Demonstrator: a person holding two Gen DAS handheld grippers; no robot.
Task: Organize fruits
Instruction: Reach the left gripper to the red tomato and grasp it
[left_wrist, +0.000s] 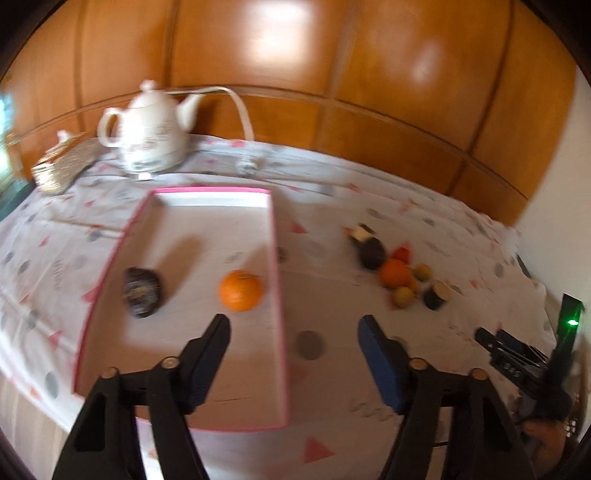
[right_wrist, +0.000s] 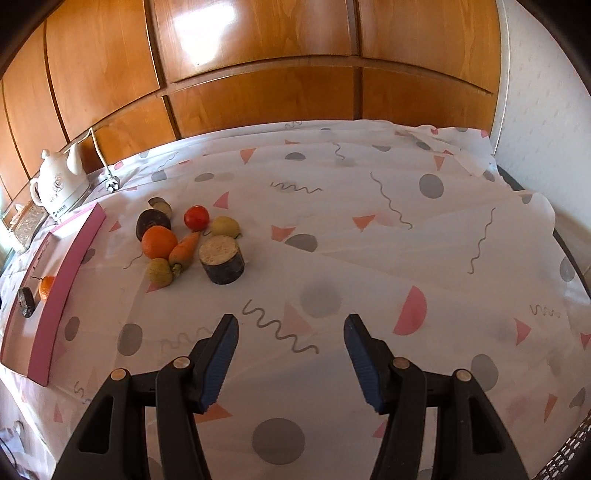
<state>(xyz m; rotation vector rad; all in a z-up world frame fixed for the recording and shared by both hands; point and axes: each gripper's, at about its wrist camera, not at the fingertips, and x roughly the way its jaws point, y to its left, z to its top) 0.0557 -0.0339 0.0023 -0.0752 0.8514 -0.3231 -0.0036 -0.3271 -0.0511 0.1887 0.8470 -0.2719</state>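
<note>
Jaws of both my grippers, left gripper (left_wrist: 293, 328) and right gripper (right_wrist: 290, 328), standing spread, gripping nothing. Orange (left_wrist: 240, 290) lying in pink tray (left_wrist: 279, 295); fruit pile (right_wrist: 177, 240) waiting beside tray on desk. Judging next: reaching for pile.

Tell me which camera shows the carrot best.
The right wrist view: the carrot lies sharp and unhidden among the loose produce, beside the orange. In the left wrist view the pile is small and blurred, and I cannot pick the carrot out.

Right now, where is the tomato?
In the right wrist view the tomato lies upper left on the cloth, in the pile, between the dark fruit and a yellow fruit.
</note>
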